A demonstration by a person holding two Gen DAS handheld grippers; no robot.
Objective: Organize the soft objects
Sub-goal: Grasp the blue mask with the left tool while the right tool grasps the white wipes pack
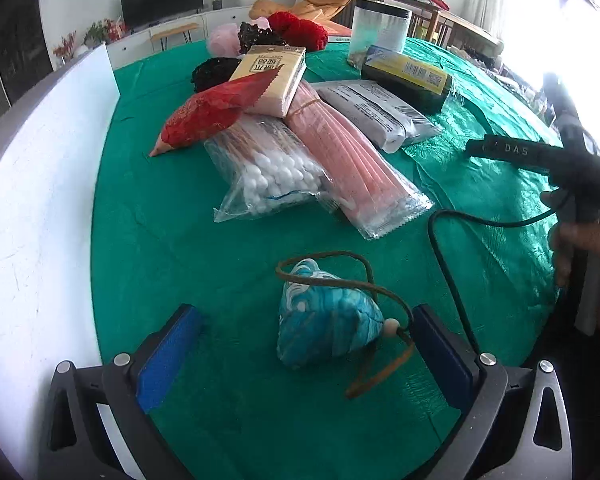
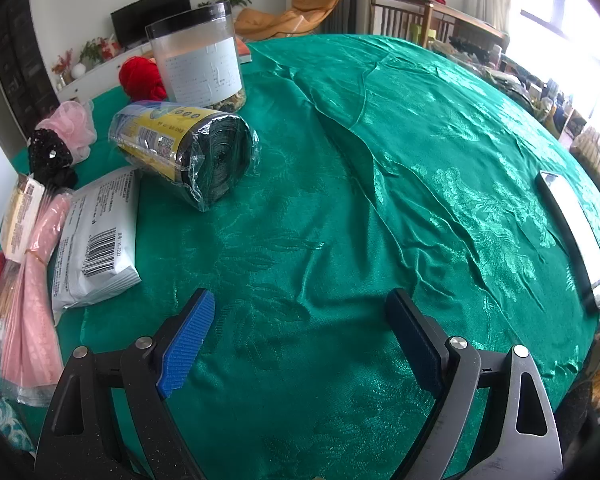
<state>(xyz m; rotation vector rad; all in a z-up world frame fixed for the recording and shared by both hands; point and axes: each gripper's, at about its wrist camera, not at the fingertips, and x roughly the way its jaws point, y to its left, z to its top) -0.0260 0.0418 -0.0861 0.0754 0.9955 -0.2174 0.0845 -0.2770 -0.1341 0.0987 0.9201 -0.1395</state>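
Observation:
A blue patterned cloth pouch [image 1: 327, 316] with a brown cord lies on the green tablecloth [image 1: 180, 240], between the wide-open fingers of my left gripper [image 1: 306, 322], untouched. Beyond it lie a cotton swab bag [image 1: 272, 172], a pink packet [image 1: 352, 160], a red pouch [image 1: 208, 114], a tissue pack [image 1: 270, 76] and a grey packet [image 1: 380, 110]. My right gripper [image 2: 302, 312] is open and empty over bare cloth [image 2: 340, 200]. The grey packet [image 2: 96, 236] and a wrapped bag roll [image 2: 184, 152] lie to its left.
A white board [image 1: 40, 200] lines the left table edge. A clear jar [image 2: 198, 68], red yarn [image 1: 300, 28], pink and black puffs [image 2: 64, 136] stand at the back. A phone [image 2: 576, 236] lies at the right. A black cable [image 1: 448, 264] runs from the other hand-held gripper [image 1: 576, 160].

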